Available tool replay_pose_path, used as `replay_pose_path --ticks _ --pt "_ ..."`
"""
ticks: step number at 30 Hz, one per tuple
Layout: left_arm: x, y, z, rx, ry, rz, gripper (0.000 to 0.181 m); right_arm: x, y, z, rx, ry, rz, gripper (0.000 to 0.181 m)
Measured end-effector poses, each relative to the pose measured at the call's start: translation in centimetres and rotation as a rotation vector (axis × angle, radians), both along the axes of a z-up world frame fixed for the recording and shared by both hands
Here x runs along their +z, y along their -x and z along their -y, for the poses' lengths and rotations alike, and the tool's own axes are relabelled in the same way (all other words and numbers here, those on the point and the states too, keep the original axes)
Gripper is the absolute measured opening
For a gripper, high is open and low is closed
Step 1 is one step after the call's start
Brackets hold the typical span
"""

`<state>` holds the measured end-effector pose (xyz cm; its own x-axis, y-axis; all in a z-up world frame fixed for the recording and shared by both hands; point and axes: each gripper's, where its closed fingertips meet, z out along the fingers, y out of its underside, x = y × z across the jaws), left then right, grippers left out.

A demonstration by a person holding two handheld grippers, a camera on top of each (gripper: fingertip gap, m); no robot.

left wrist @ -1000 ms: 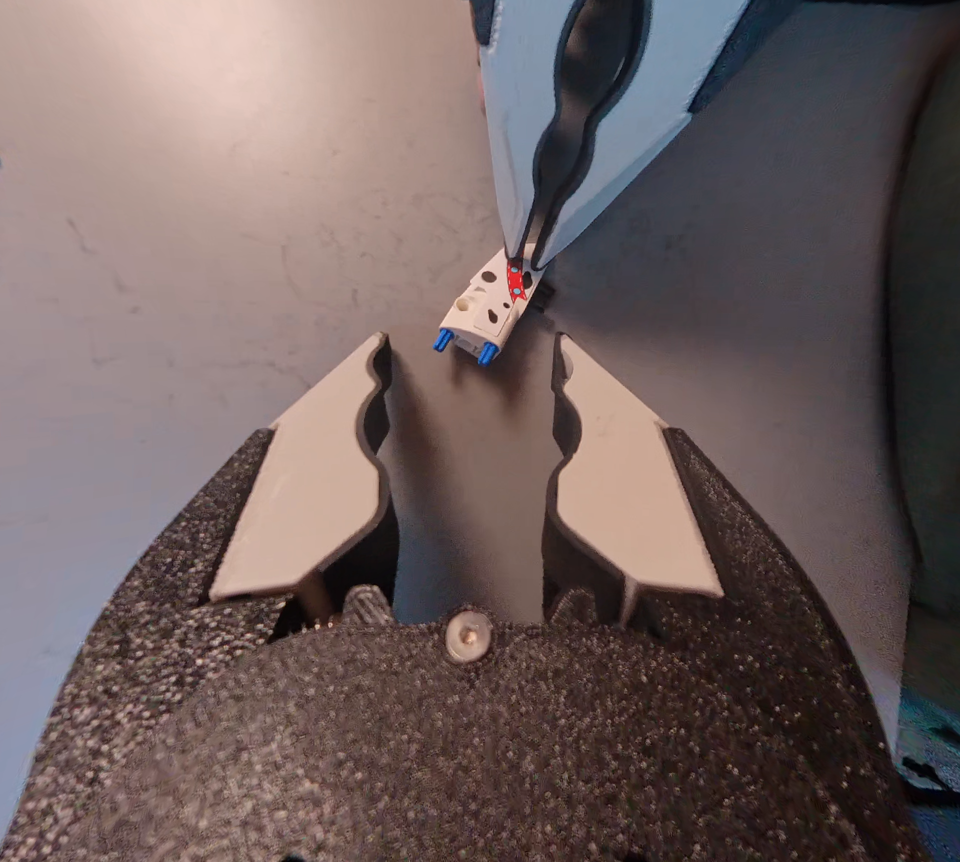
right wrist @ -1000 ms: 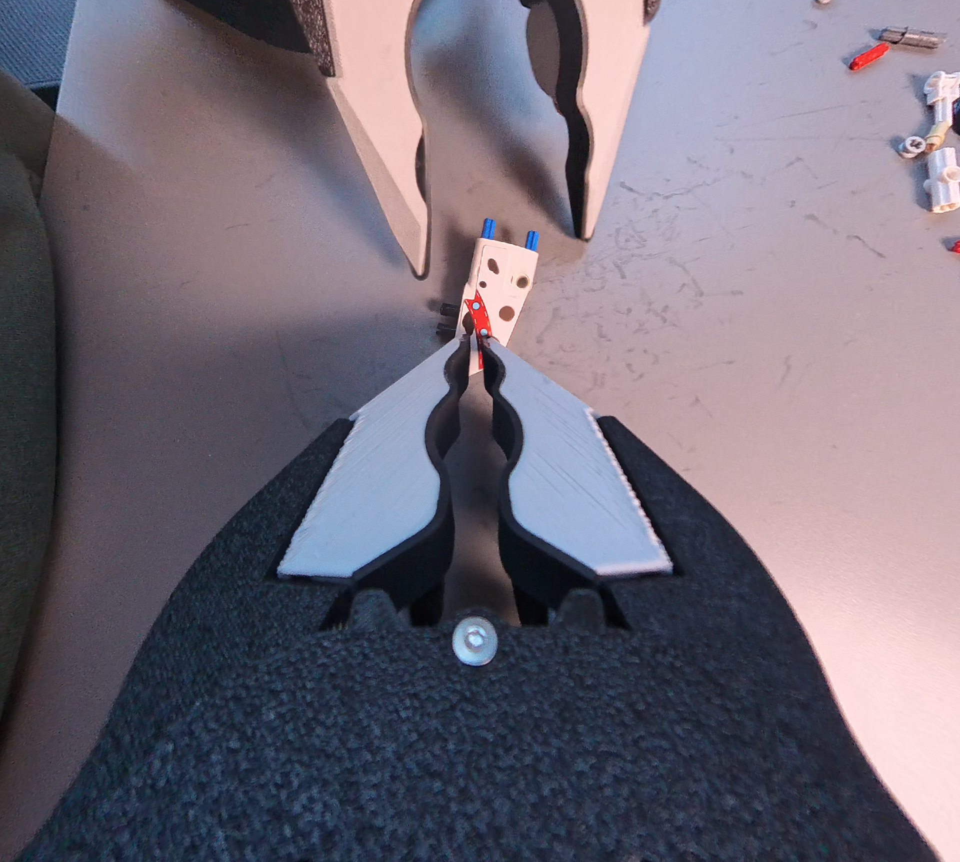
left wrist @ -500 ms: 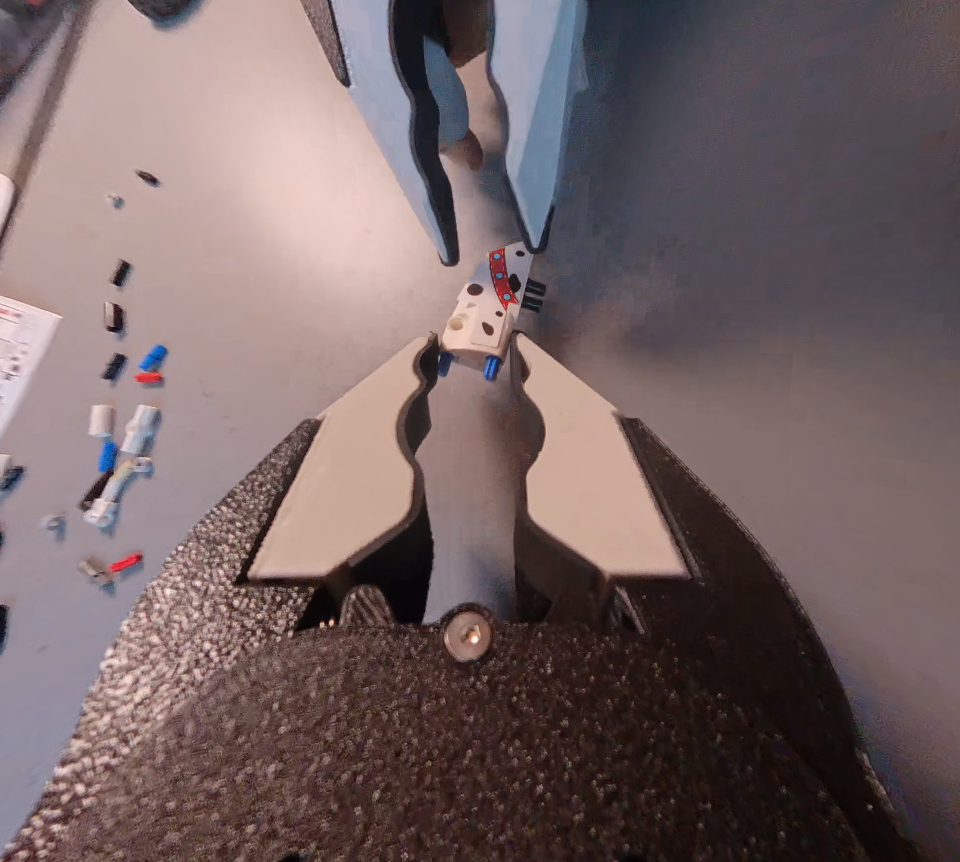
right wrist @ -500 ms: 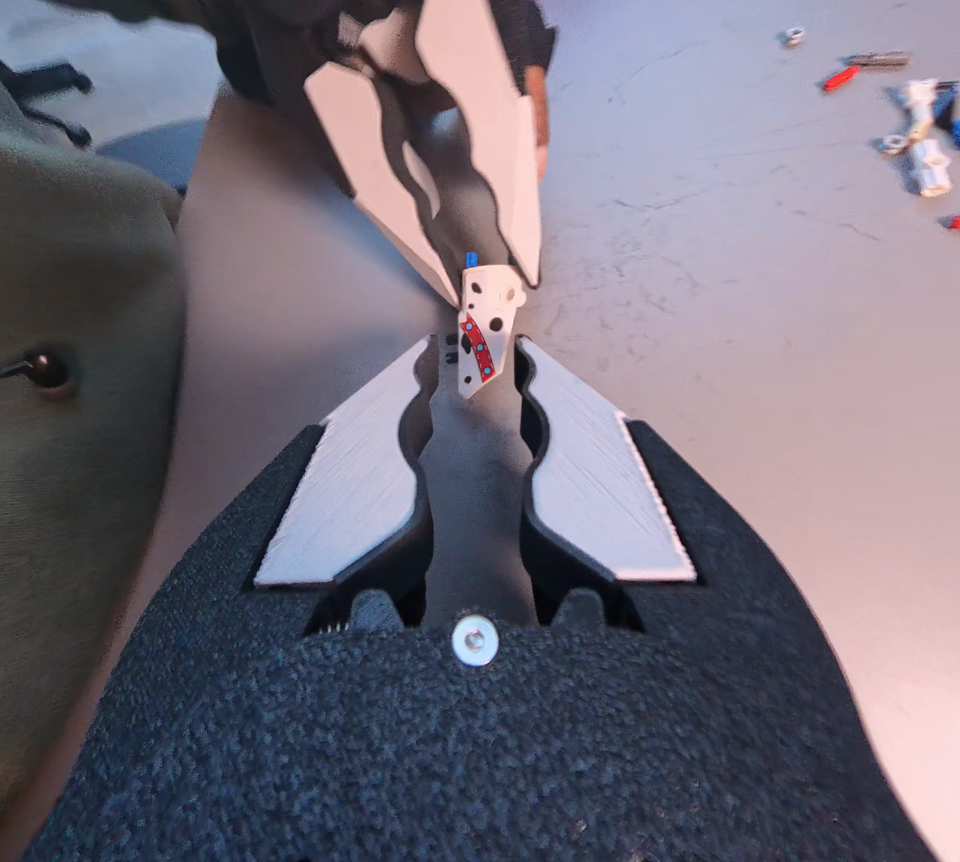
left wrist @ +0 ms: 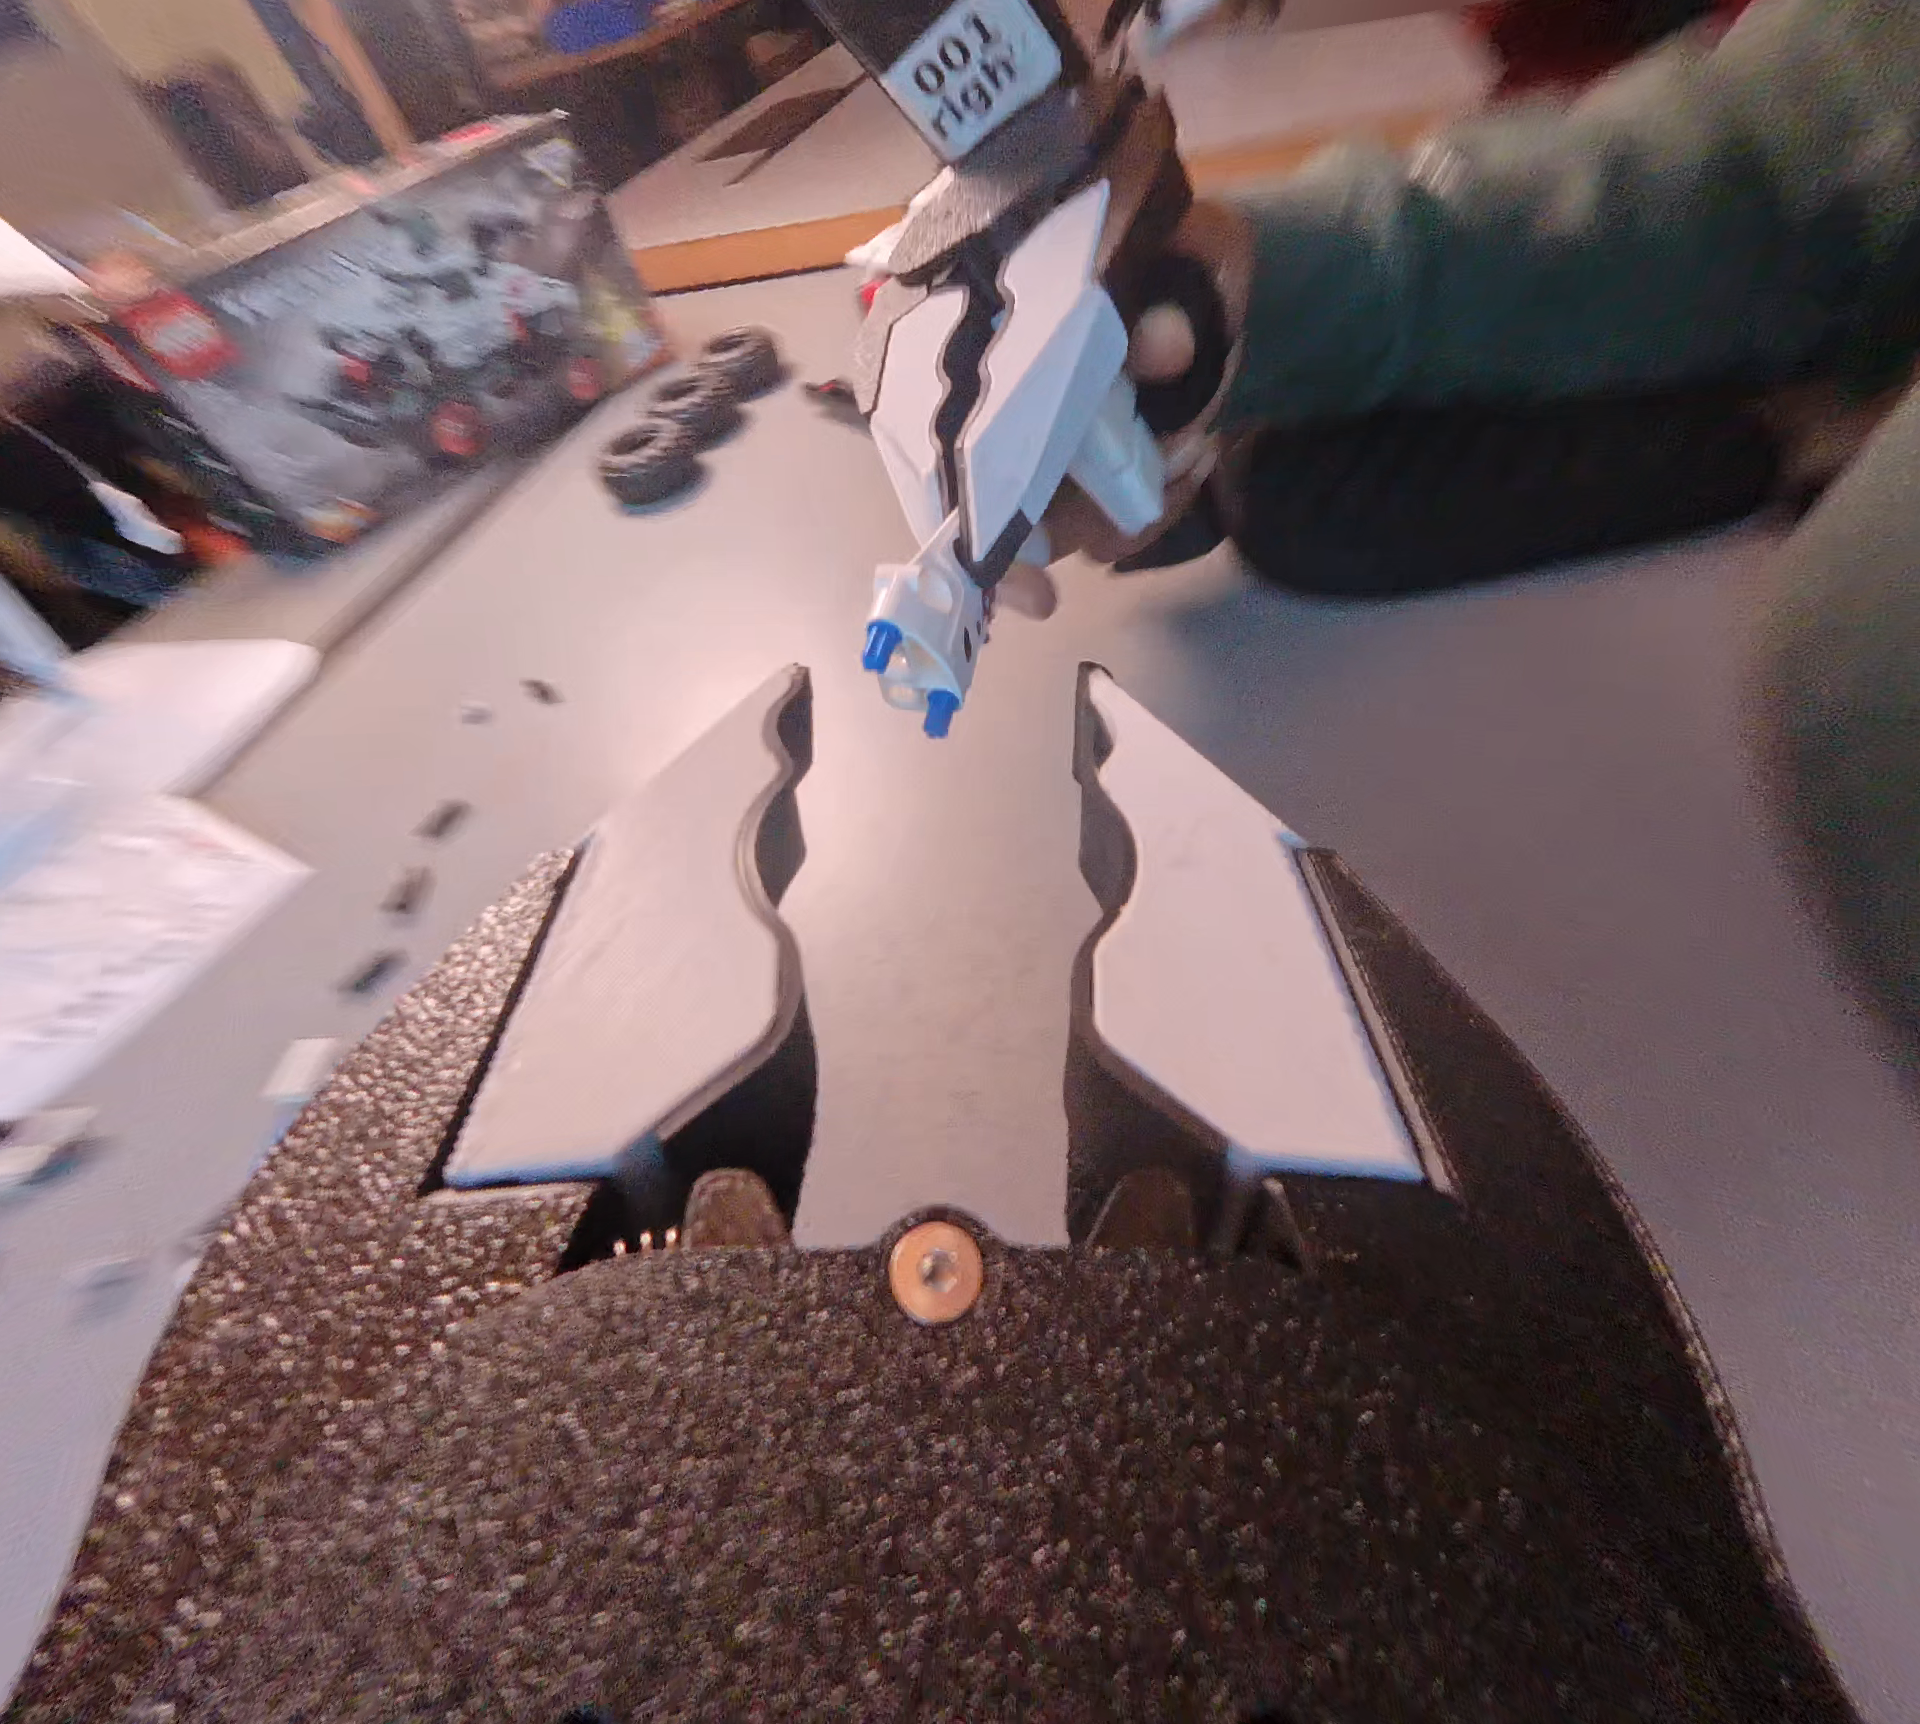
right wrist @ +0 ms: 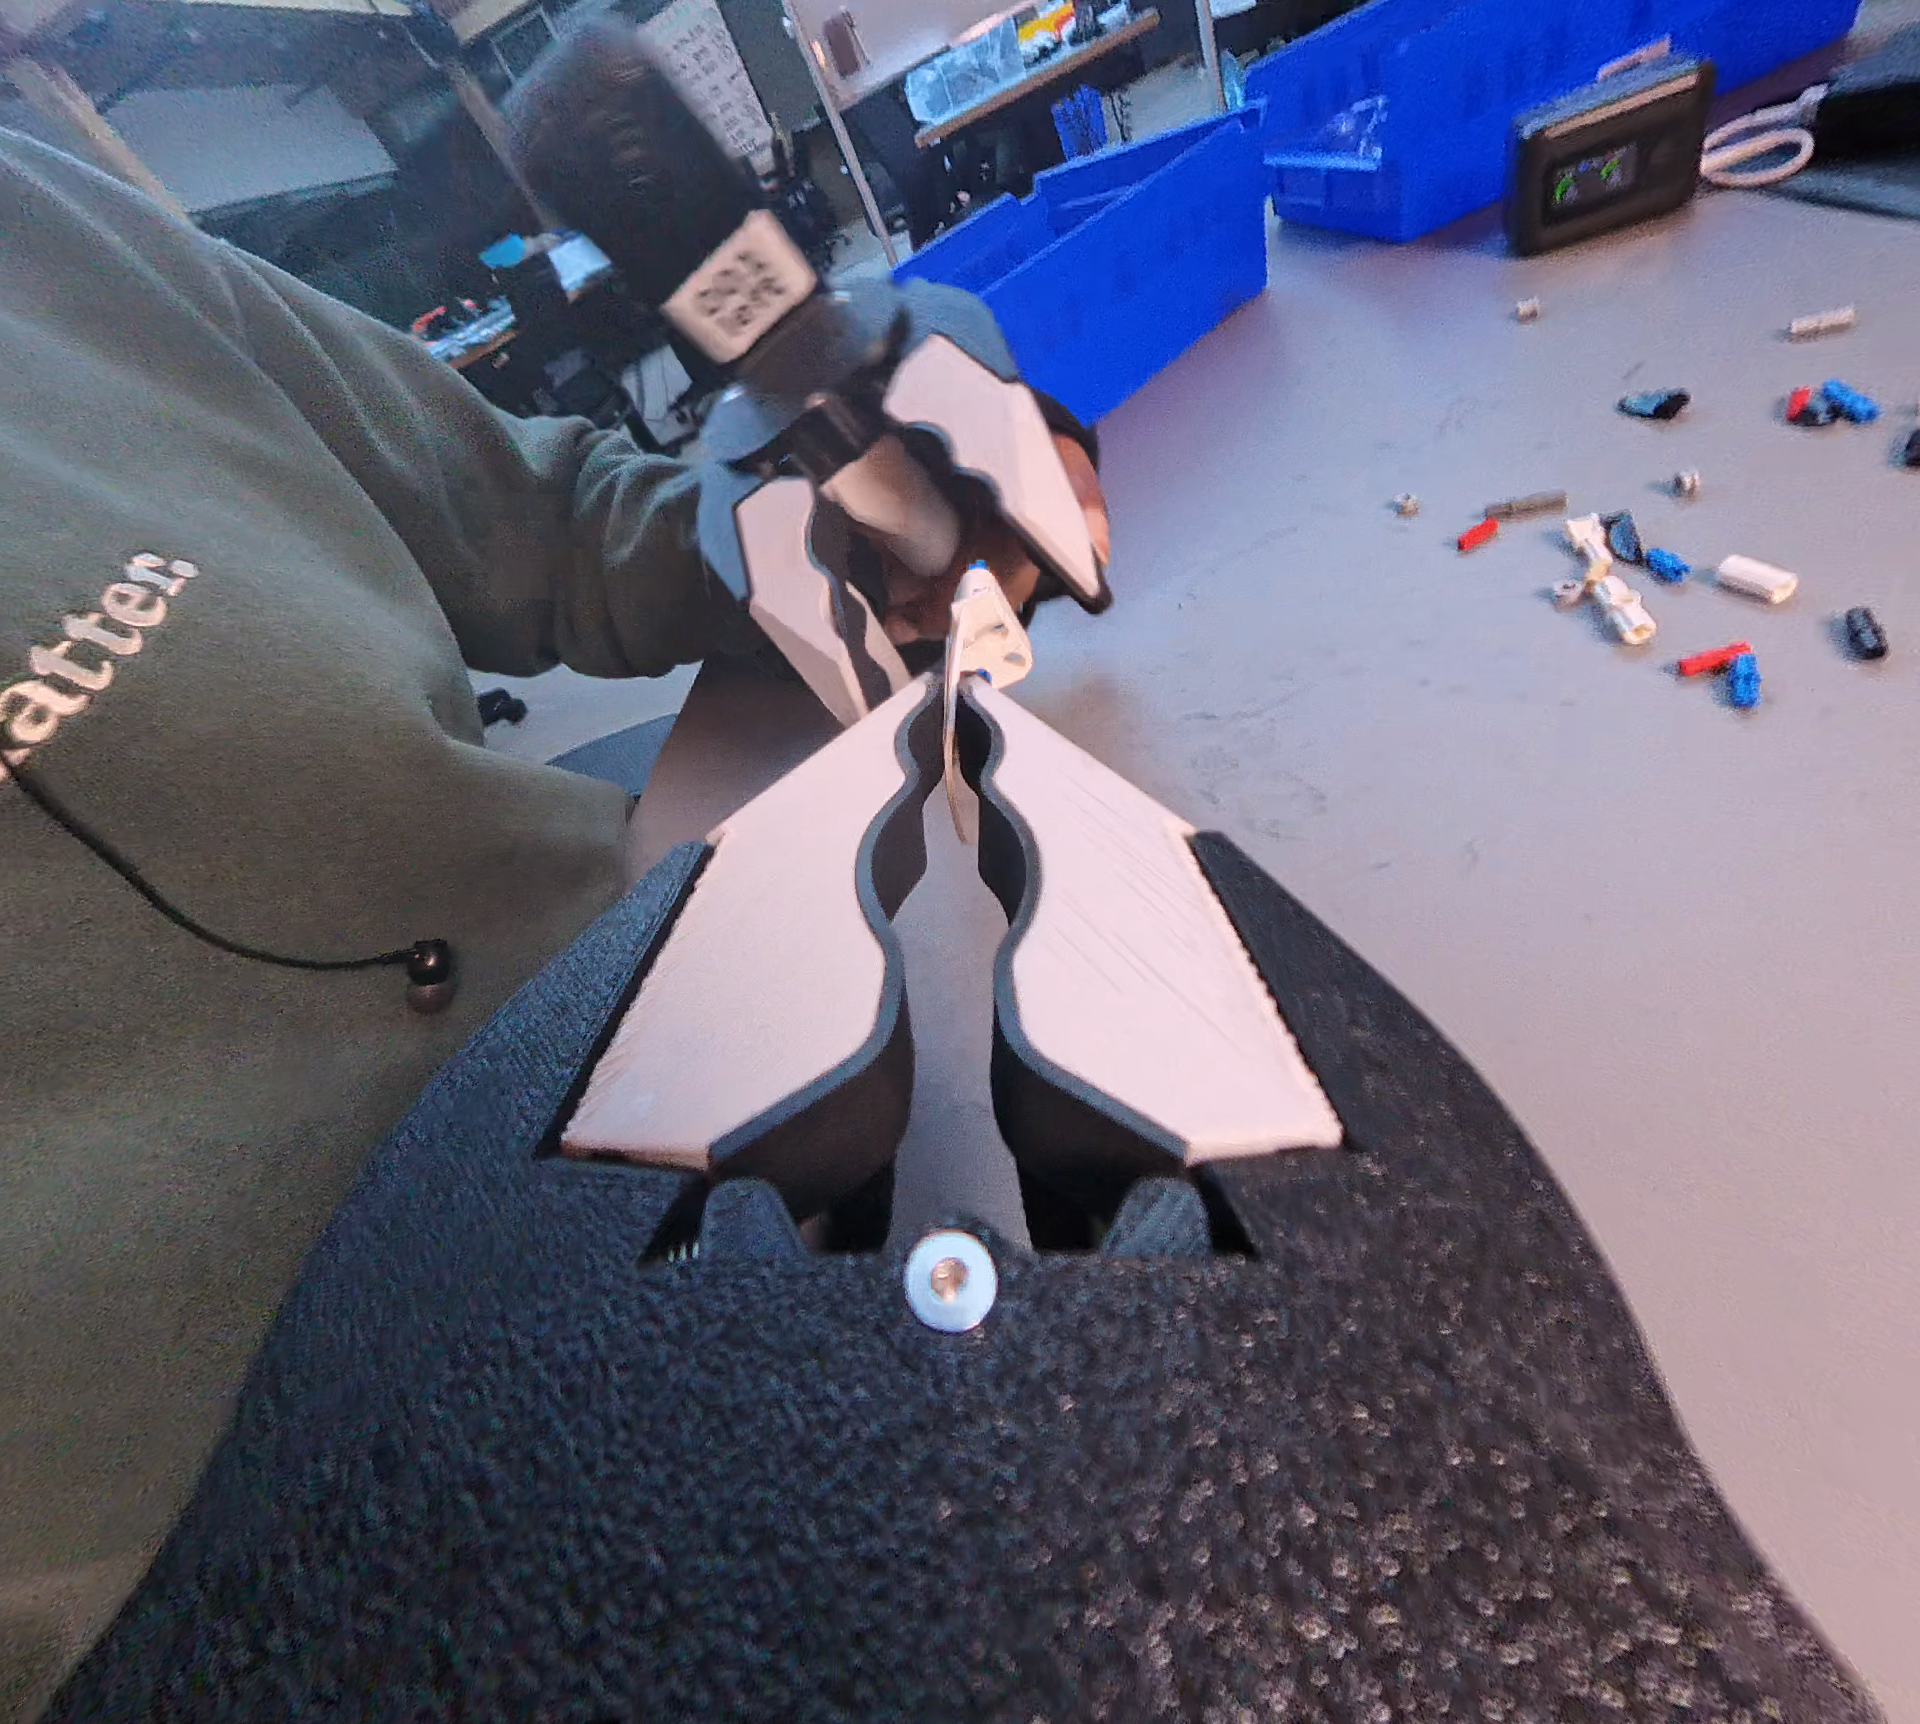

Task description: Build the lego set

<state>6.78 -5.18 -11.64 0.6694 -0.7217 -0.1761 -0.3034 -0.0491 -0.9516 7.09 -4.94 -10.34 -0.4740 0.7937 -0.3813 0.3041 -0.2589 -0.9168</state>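
Right gripper (right wrist: 961,698) pinches a small white plastic lego assembly with blue pins (left wrist: 928,635) above the matte grey table (left wrist: 1455,843).
Left gripper (left wrist: 943,687), wavy-edged fingers spread, sits just beside the pins, untouching.

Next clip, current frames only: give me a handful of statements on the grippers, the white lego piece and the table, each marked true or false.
1. The right gripper is shut on the white lego piece. True.
2. The left gripper is clamped on that piece. False: its jaws stand open and empty, just short of the piece.
3. The piece lies flat on the table. False: it is held above it.
4. Blue pins stick out of the piece toward the left gripper. True.
5. Black tires sit near the box. True.
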Motion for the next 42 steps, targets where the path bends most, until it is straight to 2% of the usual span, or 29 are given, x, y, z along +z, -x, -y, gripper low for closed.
replay_pose_path --ticks 2,3,5,8,16,18,22,27,36,42 --pt "1.2 0.2 0.1 -0.086 0.187 0.294 0.056 0.8 -0.2 0.1 0.0 -0.022 -0.046 0.001" --pt "1.8 -0.1 0.6 -0.156 0.238 0.39 0.052 1.0 -0.3 0.3 0.01 -0.023 -0.056 0.001" --pt "2.7 -0.8 1.4 -0.245 0.261 0.455 0.039 1.0 -0.2 0.7 0.021 -0.018 -0.057 0.001" --pt "1.7 -1.1 1.1 -0.188 0.218 0.332 0.016 1.2 -0.3 1.7 0.053 -0.008 -0.082 0.001" --pt "2.0 -0.4 1.9 -0.169 0.19 0.301 0.016 1.5 0.4 2.5 0.045 -0.02 -0.109 0.002" --pt "1.7 -0.4 2.0 -0.163 0.186 0.279 0.016 1.4 0.5 2.7 0.04 -0.038 -0.103 0.011" --pt "1.3 -0.4 1.9 -0.151 0.182 0.253 0.016 1.0 0.9 2.8 0.022 -0.078 -0.094 0.002" --pt "1.2 -0.2 1.8 -0.135 0.168 0.24 0.016 0.9 1.0 2.8 0.051 0.032 -0.075 0.001" --pt "0.5 0.4 1.3 -0.093 0.208 0.23 0.016 0.4 1.7 2.2 0.006 0.056 -0.035 0.002" --pt "0.5 0.7 1.2 -0.073 0.188 0.204 0.015 0.5 2.0 2.1 0.007 0.143 -0.021 0.002"
